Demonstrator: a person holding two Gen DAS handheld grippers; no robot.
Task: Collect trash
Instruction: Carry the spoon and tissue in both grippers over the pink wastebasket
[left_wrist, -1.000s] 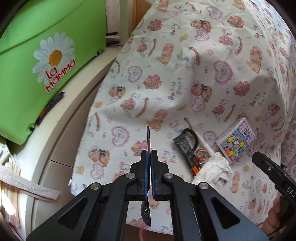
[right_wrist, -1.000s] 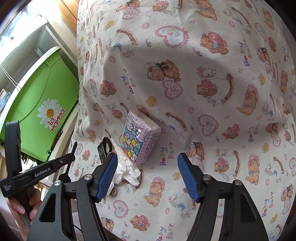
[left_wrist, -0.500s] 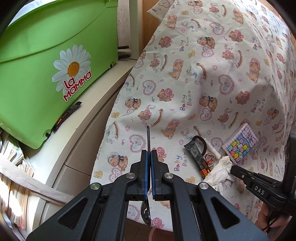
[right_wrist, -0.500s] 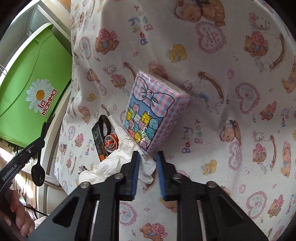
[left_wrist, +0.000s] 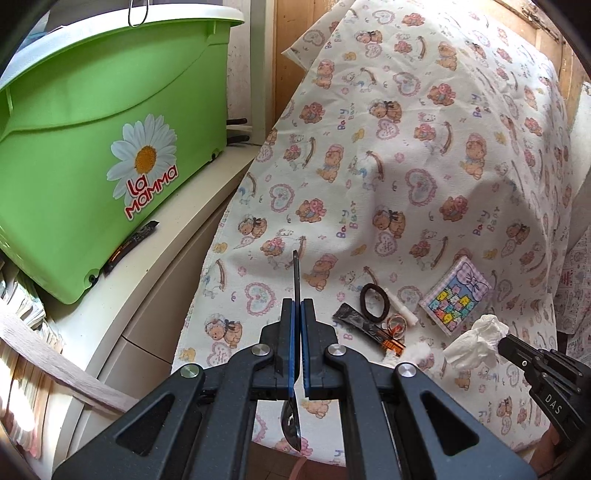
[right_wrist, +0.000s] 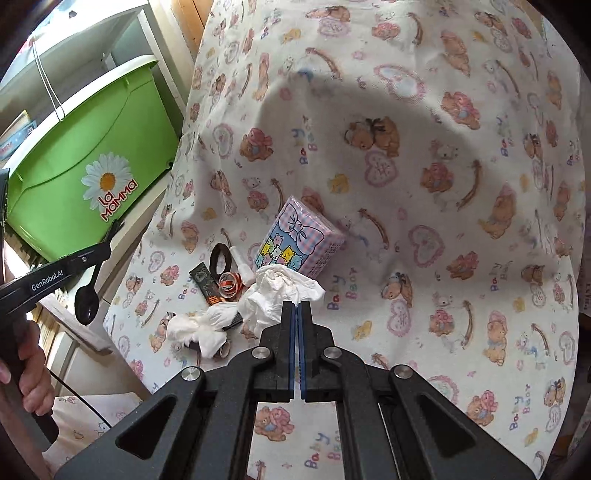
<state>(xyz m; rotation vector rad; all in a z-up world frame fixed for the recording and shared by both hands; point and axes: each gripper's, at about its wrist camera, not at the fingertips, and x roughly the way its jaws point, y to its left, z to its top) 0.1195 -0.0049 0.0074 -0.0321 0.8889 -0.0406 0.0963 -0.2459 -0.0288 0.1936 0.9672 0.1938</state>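
My left gripper (left_wrist: 296, 306) is shut on a black plastic spoon (left_wrist: 296, 273), whose handle sticks up past the pads and whose bowl hangs below them. In the right wrist view the same spoon (right_wrist: 86, 299) hangs from the left gripper (right_wrist: 112, 230) at the left edge. My right gripper (right_wrist: 296, 306) is shut on a crumpled white tissue (right_wrist: 284, 288), held just above the bear-print cloth (right_wrist: 424, 221). From the left wrist view this tissue (left_wrist: 472, 347) hangs at the tip of the right gripper (left_wrist: 504, 345). A black sachet wrapper (left_wrist: 369, 326) and another white wad (right_wrist: 199, 328) lie on the cloth.
A green bin with a daisy label (left_wrist: 92, 147) stands on a white cabinet (left_wrist: 192, 229) left of the cloth. A hair tie (left_wrist: 375, 301), small rings (left_wrist: 395, 325), a white tube (left_wrist: 400, 306) and a pink tissue pack (left_wrist: 456, 301) lie by the trash. A hand (right_wrist: 33, 369) grips the left handle.
My right gripper went from open to shut on the white tissue and pulled it off the pile. My left gripper with the spoon drew back and up; the green bin looks larger.
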